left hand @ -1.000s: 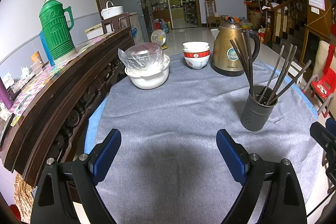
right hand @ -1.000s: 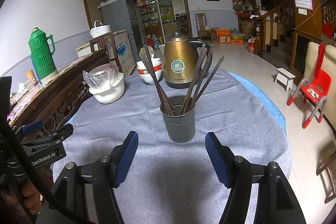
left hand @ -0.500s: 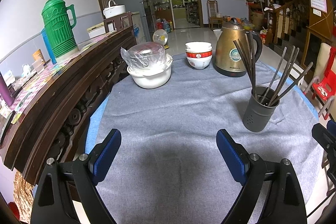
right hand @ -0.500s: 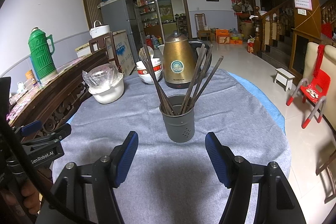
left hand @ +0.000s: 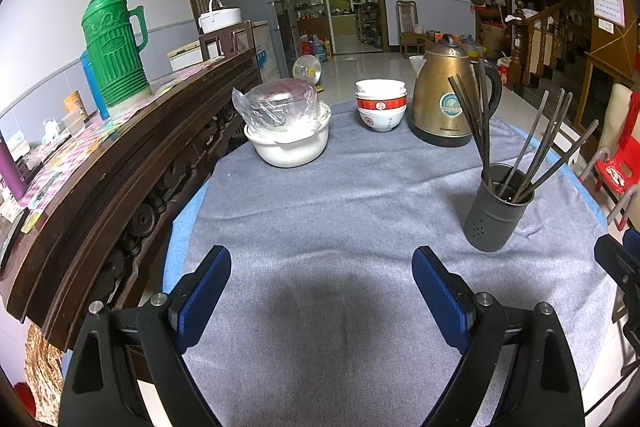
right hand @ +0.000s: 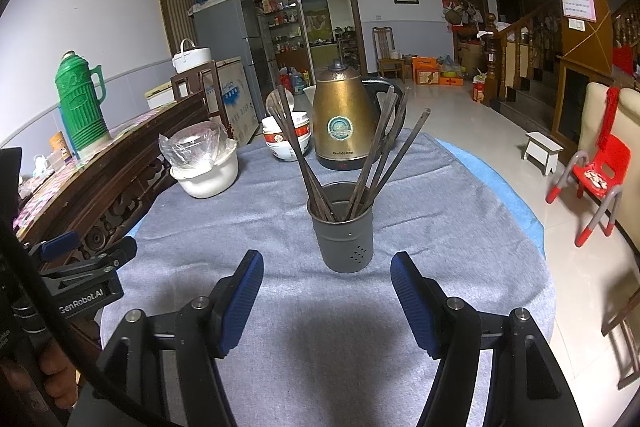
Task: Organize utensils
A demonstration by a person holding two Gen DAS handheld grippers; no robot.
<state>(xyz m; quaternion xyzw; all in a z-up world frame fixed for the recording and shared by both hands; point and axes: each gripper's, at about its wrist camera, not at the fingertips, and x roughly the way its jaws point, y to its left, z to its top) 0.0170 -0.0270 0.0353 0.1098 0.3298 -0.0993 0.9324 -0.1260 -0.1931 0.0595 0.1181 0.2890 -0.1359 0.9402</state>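
Observation:
A dark grey perforated utensil holder (right hand: 342, 227) stands upright on the grey tablecloth (right hand: 460, 227), with several dark chopsticks (right hand: 384, 155) fanned out of it. My right gripper (right hand: 326, 269) hovers just in front of the holder, open, with nothing between its blue pads. In the left wrist view the same holder (left hand: 498, 209) and its chopsticks (left hand: 532, 147) sit to the right. My left gripper (left hand: 322, 267) is open over bare cloth, well left of the holder. The left gripper's body also shows at the left edge of the right wrist view.
At the back of the table stand a brass electric kettle (left hand: 444, 103), stacked red-and-white bowls (left hand: 381, 105) and a white pot with a plastic-wrapped bowl (left hand: 288, 129). A dark wooden cabinet (left hand: 120, 163) with a green thermos (left hand: 114, 47) borders the left. A red child's chair (right hand: 596, 179) stands right.

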